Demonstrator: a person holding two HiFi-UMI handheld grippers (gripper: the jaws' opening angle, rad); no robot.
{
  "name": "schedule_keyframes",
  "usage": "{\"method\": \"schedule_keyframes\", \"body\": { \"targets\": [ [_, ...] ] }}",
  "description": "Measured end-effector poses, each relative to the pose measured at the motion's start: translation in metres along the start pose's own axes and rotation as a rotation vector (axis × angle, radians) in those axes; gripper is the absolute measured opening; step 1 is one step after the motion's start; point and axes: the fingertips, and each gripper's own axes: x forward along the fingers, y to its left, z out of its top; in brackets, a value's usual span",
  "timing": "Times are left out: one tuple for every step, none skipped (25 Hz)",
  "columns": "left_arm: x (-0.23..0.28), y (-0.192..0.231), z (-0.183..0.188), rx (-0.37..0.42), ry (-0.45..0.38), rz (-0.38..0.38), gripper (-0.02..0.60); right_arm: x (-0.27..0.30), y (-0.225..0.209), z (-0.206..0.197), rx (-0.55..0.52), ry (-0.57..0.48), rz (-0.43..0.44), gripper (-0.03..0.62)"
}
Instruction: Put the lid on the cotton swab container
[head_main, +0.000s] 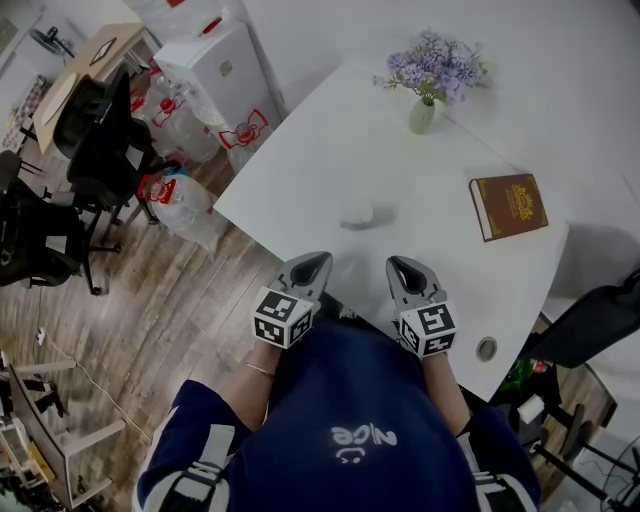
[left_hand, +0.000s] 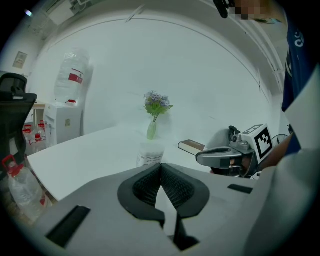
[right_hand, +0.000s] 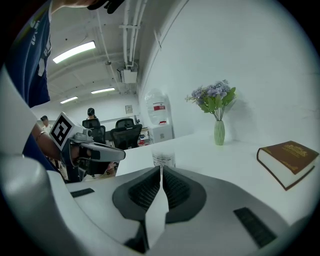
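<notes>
The cotton swab container is a small translucent tub with print on its side, standing on the white table just beyond both grippers. It also shows straight ahead in the left gripper view and the right gripper view. A separate lid is too faint to make out. My left gripper hangs at the table's near edge, shut with nothing held. My right gripper is beside it, also shut and empty. Each gripper sees the other, the right gripper and the left gripper, at its side.
A green vase of purple flowers stands at the table's far side. A brown book lies at the right. A cable hole sits near the front right corner. Left of the table are water bottles, a dispenser and office chairs.
</notes>
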Motion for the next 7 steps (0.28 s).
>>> {"method": "schedule_keyframes", "body": {
  "targets": [
    [-0.0003,-0.0002,-0.0002,0.001,0.002,-0.003,0.02,0.0001,0.0011,0.0,-0.003,0.001,0.002,0.055],
    [-0.0006,-0.0003,-0.0005,0.001,0.003,-0.005,0.02,0.0003,0.0025,-0.0001,-0.008,0.002,0.004,0.055],
    [-0.0008,-0.0003,-0.0009,0.001,0.005,-0.007,0.02,0.0004,0.0039,-0.0002,-0.014,0.004,0.006,0.055],
    [-0.0009,-0.0005,-0.0011,0.001,0.006,-0.009,0.02,0.0003,0.0051,-0.0004,-0.019,0.005,0.008,0.055],
    [-0.001,-0.0007,-0.0012,0.001,0.006,-0.01,0.02,0.0001,0.006,-0.0006,-0.022,0.006,0.009,0.055],
    [-0.0009,-0.001,-0.0011,0.001,0.006,-0.011,0.02,-0.0001,0.0066,-0.0008,-0.024,0.007,0.01,0.055],
    [-0.0008,-0.0013,-0.001,0.001,0.006,-0.012,0.02,-0.0004,0.0071,-0.001,-0.025,0.008,0.011,0.055]
  ]
}}
